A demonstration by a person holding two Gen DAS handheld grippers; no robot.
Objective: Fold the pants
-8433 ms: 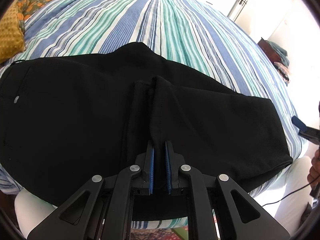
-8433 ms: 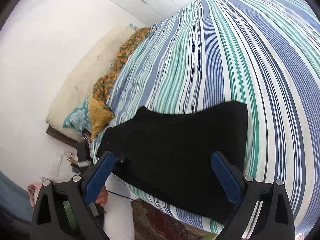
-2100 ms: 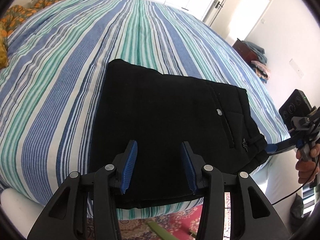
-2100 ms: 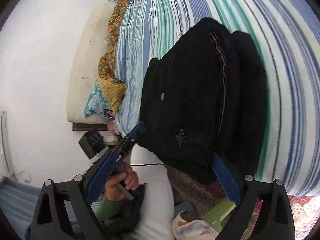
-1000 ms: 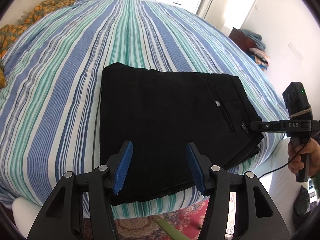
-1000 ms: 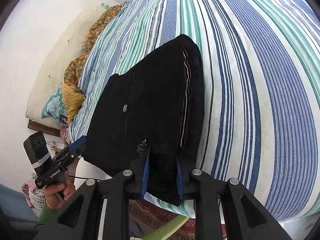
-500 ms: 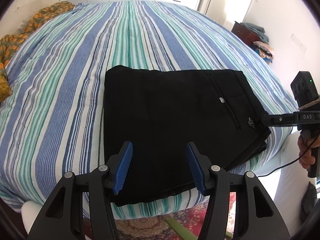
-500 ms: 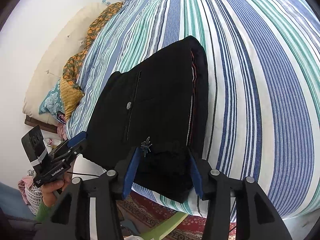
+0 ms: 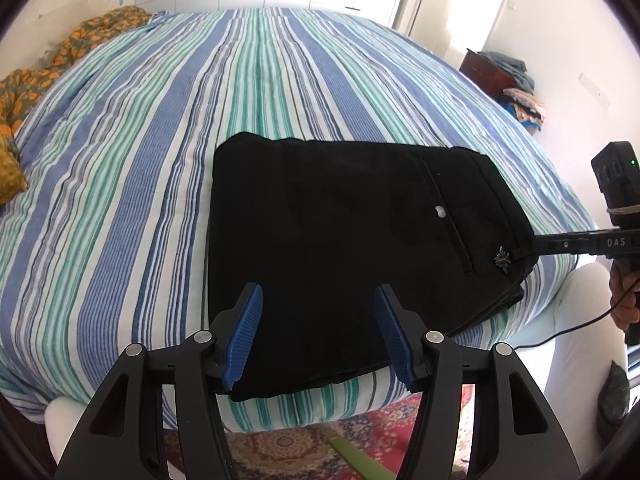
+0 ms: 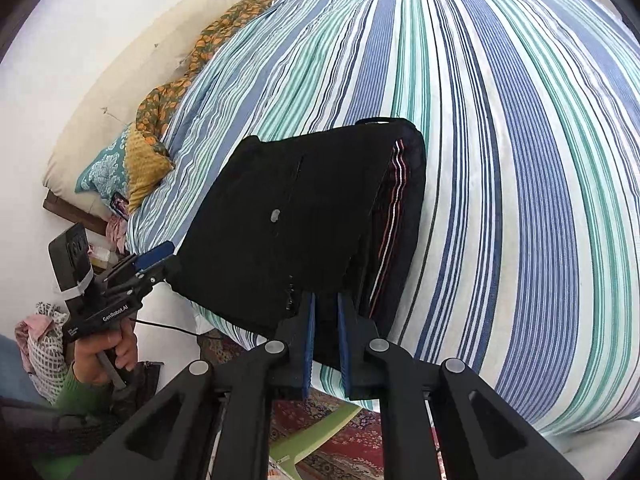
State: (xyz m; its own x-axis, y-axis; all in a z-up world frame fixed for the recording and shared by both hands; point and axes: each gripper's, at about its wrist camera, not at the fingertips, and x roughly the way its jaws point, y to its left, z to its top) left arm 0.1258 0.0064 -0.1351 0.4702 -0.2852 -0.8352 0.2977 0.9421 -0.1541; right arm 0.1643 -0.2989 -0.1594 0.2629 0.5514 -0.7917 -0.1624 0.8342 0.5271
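Note:
The black pants [image 9: 352, 240] lie folded into a thick rectangle near the front edge of the striped bed [image 9: 160, 128]; a back pocket with a pale button faces up. My left gripper [image 9: 318, 336] is open and empty, its blue pads hovering over the fold's near edge. My right gripper [image 10: 325, 336] is shut on the waistband end of the pants [image 10: 304, 208], where the striped inner lining shows. The right gripper also shows in the left wrist view [image 9: 536, 242] at the pants' right corner.
A white bed frame edge [image 9: 576, 312] runs along the front. Patterned pillows and an orange blanket [image 10: 160, 112] lie at the headboard end. A red rug [image 9: 288, 448] covers the floor below. A dark dresser with clothes [image 9: 500, 76] stands by the far wall.
My right gripper, open around the waistband end half a second ago, has closed on it. My left gripper has drawn back a little and stays open. The pants lie as before.

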